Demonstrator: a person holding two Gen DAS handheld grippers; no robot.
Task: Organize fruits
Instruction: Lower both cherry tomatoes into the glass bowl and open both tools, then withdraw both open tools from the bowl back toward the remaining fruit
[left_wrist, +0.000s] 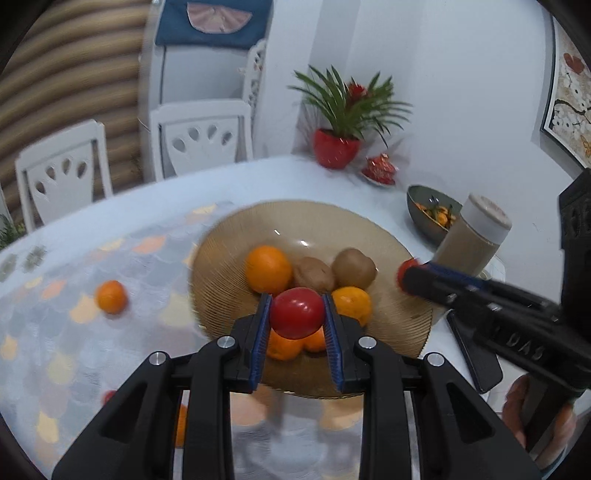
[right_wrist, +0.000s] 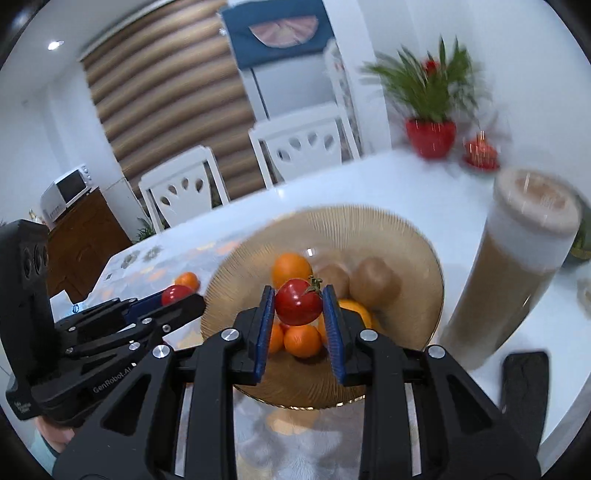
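Left gripper (left_wrist: 297, 315) in its own wrist view was clamped on a red tomato (left_wrist: 297, 313), held above the near side of the ribbed amber bowl (left_wrist: 229, 236) that already carried oranges and two kiwis (left_wrist: 334, 271), while one orange (left_wrist: 110, 296) lay loose on the patterned tablecloth (left_wrist: 55, 332); releasing there could have sent the tomato rolling off the heap. Seen from the right wrist, the right gripper (right_wrist: 299, 312) pinched a second, stemmed tomato (right_wrist: 298, 301) over the same bowl, the left gripper just beside it, so the two tools might have knocked together, or the right one might have clipped the tall canister (right_wrist: 513, 266) standing close by.
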